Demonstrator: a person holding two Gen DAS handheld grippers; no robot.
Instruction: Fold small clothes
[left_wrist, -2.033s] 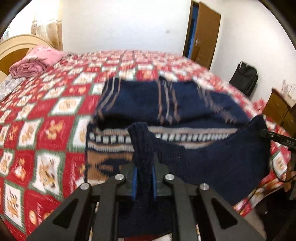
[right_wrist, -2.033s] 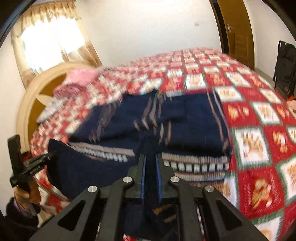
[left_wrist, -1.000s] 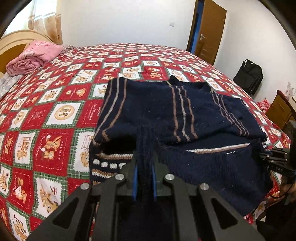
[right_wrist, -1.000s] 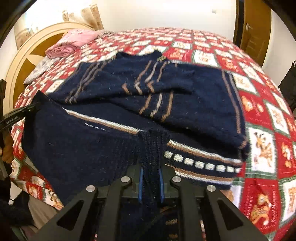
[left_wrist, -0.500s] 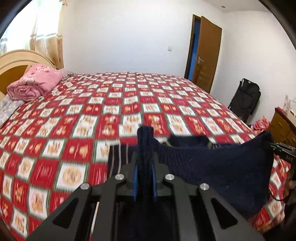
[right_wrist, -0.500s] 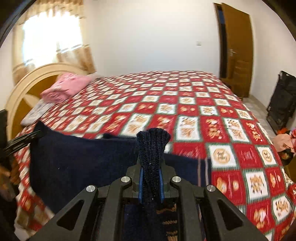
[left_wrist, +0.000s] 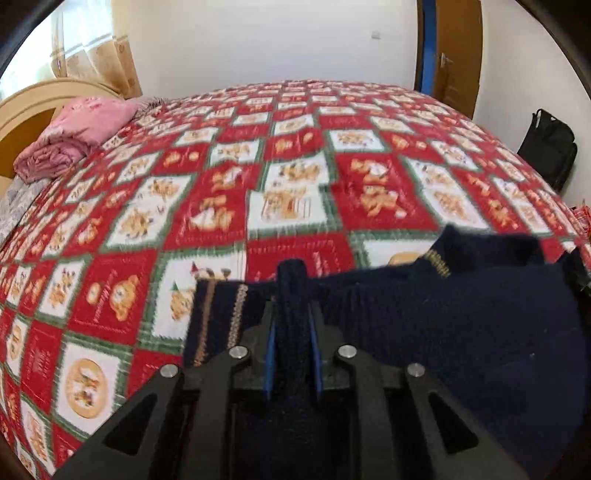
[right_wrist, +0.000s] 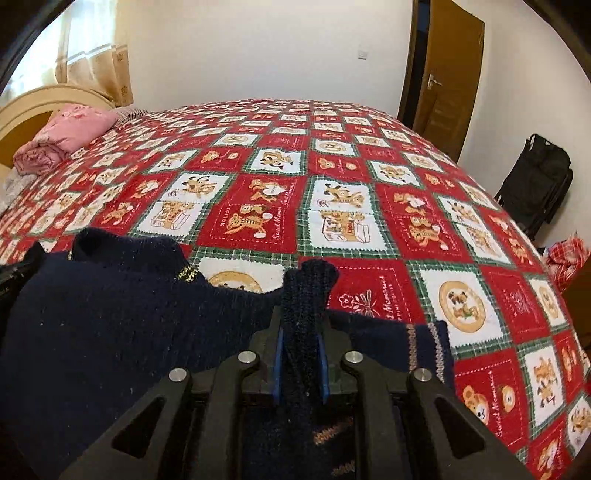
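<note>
A navy knitted sweater (left_wrist: 461, 325) with tan stripes lies on the red patchwork bedcover (left_wrist: 221, 184). Its lifted edge spans between both grippers. My left gripper (left_wrist: 291, 317) pinches a ribbed fold of it between the blue pads (left_wrist: 270, 350); the jaws are opening, with the knit still between them. In the right wrist view the sweater (right_wrist: 110, 325) fills the lower left, its collar showing past the carried edge. My right gripper (right_wrist: 301, 332) is shut on another ribbed fold. The layers under the carried cloth are hidden.
A folded pink blanket (left_wrist: 74, 136) lies by the wooden headboard (left_wrist: 33, 107) at the far left. The bedcover (right_wrist: 369, 184) stretches ahead. A black bag (right_wrist: 535, 184) stands on the floor by the door (right_wrist: 443, 74) at the right; red checked cloth (right_wrist: 565, 258) lies beyond the bed's right edge.
Both grippers have carried the sweater's lower edge forward over its striped body, first lifting, then dipping toward the bed. The stripes are now covered and open bedcover fills the views.
</note>
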